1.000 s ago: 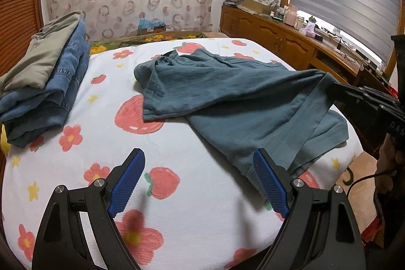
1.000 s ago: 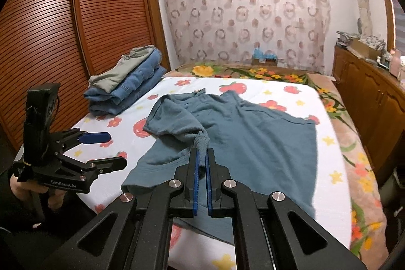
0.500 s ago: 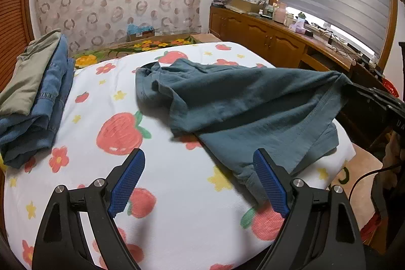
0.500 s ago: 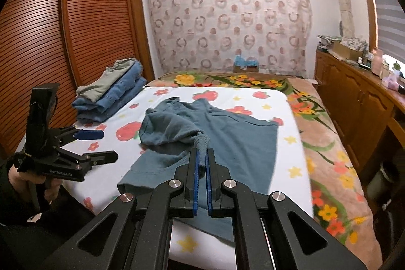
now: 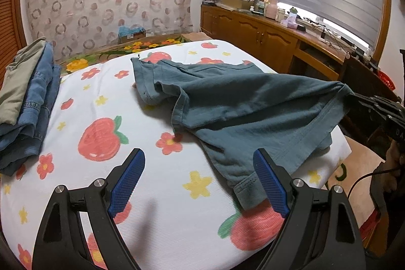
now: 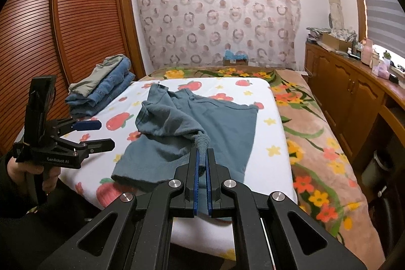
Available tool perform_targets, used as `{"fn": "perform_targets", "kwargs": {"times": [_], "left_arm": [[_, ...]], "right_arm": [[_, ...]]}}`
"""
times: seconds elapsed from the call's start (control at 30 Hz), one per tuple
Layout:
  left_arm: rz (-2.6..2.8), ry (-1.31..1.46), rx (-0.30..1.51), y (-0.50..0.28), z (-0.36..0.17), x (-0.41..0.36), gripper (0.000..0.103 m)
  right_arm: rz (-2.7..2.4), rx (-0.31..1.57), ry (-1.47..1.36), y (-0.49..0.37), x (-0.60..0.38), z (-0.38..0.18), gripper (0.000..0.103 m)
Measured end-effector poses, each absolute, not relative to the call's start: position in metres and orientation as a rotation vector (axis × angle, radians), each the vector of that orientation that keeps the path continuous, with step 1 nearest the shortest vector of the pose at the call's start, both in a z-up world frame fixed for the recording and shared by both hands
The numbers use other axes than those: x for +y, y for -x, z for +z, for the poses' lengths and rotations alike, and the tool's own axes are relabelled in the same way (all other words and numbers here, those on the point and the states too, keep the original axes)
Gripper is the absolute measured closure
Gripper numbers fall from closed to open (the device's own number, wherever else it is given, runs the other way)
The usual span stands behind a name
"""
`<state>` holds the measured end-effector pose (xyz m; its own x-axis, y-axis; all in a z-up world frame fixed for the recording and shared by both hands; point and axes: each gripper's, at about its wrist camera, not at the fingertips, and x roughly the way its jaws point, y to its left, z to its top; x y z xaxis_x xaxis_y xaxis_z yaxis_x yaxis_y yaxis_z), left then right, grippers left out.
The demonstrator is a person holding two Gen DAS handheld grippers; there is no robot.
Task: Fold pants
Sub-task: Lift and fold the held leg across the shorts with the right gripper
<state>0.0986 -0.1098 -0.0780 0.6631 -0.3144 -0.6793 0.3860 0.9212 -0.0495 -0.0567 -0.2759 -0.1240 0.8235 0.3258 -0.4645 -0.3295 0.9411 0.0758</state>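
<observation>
Pants point(image 5: 253, 105) lie on the flowered bed point(image 5: 164, 184), long axis from far left to near right; the left gripper point(image 5: 198, 179) is spread, empty. Right view: right gripper point(image 6: 201, 166) pinches a bunched pants corner.

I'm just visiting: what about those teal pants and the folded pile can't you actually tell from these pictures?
- Teal pants: underside and far leg hidden by their own folds, both views.
- Pinched cloth inside the right gripper: covered by its fingers, right wrist view.
- Folded pile: cut off by the left edge of the left wrist view; the number of garments is unclear.
</observation>
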Motion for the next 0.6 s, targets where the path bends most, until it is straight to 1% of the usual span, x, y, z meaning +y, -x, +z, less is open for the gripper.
{"fn": "perform_targets", "kwargs": {"times": [0.37,0.6], "left_arm": [[-0.406,-0.101,0.776,-0.101,-0.093,-0.121,0.015],[-0.396,-0.133,0.8,-0.099,-0.104,-0.127,0.015]], "right_arm": [[0.331,0.578,-0.034,0.054,-0.286,-0.143,0.099],[0.317,0.616,-0.062,0.047,-0.292,-0.14,0.099]]}}
